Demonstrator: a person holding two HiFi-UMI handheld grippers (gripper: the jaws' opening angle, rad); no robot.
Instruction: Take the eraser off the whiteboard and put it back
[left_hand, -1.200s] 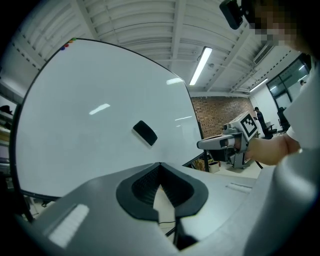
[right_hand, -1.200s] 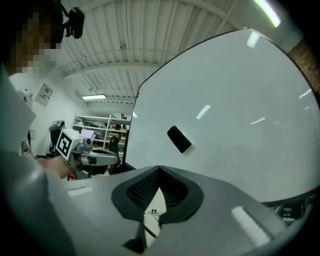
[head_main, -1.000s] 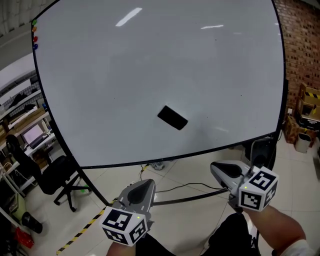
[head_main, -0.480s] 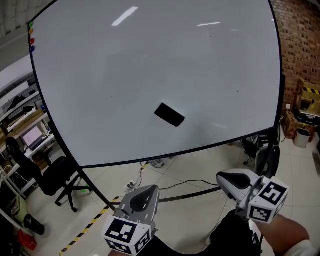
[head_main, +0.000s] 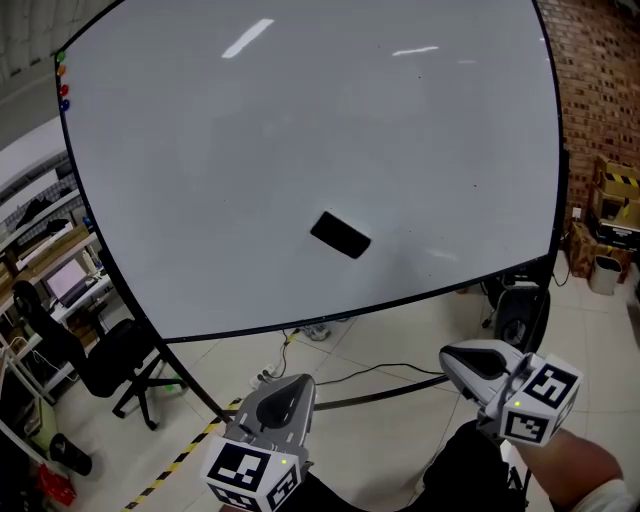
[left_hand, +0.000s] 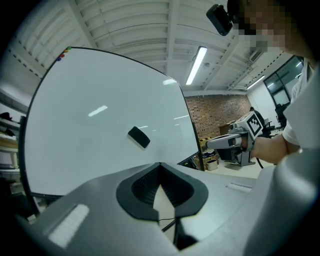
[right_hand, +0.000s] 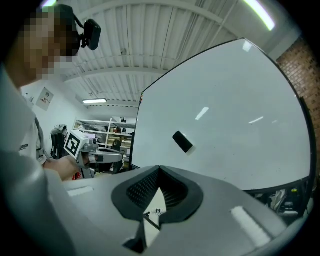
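A black eraser (head_main: 341, 235) sticks, tilted, to the lower middle of the big whiteboard (head_main: 300, 130). Both grippers hover low in front of the board, well short of it and of the eraser. My left gripper (head_main: 303, 380) is shut with nothing in it; its own view has the closed jaws (left_hand: 160, 164) pointing below the eraser (left_hand: 138, 137). My right gripper (head_main: 445, 353) is also shut and empty, and the eraser (right_hand: 182, 142) shows above its closed jaws (right_hand: 159, 167). Each gripper view catches the other gripper off to one side.
A black office chair (head_main: 110, 360) and desks with shelves (head_main: 40, 270) stand at the left. A cable (head_main: 380, 372) and yellow-black tape (head_main: 175, 462) lie on the tiled floor under the board. A brick wall (head_main: 600, 90) and boxes (head_main: 615, 200) are at the right.
Both grippers have drawn back a little from the board, sitting lower in the head view; the right one shifted rightward. The eraser has stayed in place on the board.
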